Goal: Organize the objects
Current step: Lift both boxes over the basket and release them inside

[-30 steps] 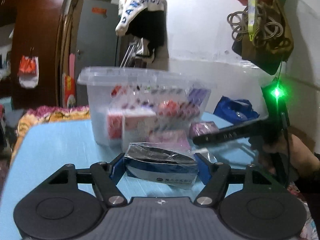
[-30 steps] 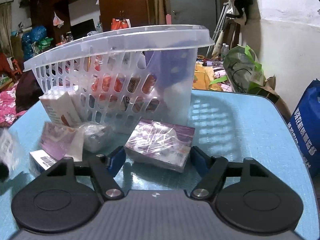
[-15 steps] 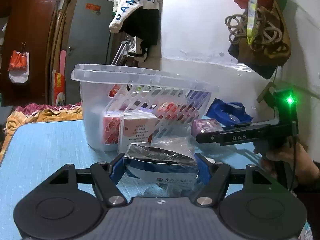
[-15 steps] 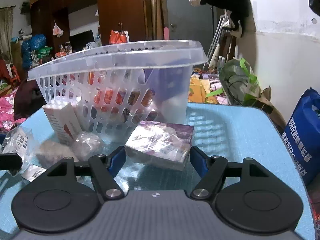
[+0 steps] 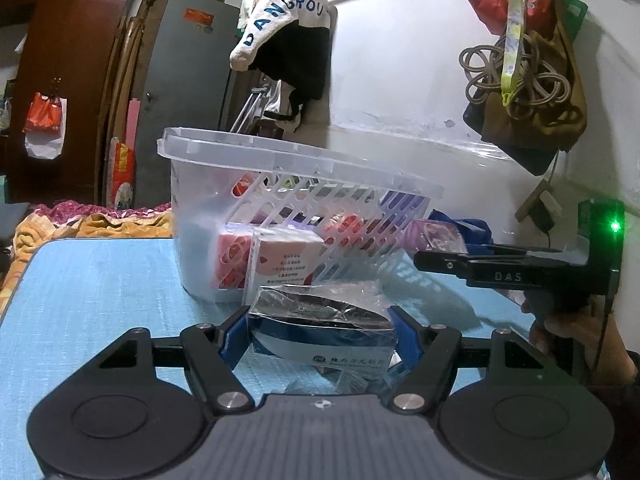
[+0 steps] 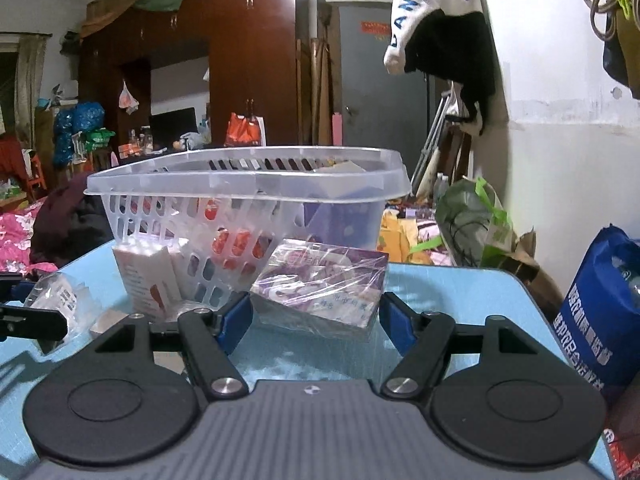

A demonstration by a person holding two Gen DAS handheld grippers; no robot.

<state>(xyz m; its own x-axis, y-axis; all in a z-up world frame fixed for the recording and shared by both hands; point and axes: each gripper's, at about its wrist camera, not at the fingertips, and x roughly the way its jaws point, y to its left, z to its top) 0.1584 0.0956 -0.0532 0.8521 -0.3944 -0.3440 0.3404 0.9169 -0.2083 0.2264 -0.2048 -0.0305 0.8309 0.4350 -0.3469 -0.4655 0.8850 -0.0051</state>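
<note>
A clear plastic basket stands on the blue table with several packets inside. My left gripper is shut on a blue-and-white box wrapped in film, just before the basket. A pink-and-white carton leans on the basket's slotted wall. My right gripper is shut on a purple film-wrapped box, held a little off the table near the basket. In the left wrist view its black fingers reach in from the right, a hand behind them. The left gripper shows at the right wrist view's left edge.
A blue printed bag stands at the table's right edge. A green plastic bag lies on the floor beyond. Clothing and coiled cords hang on the white wall. Bedding lies beyond the table's far left.
The right gripper has tipped upward and risen slightly with the purple box still in it. The left gripper has kept its hold and barely moved.
</note>
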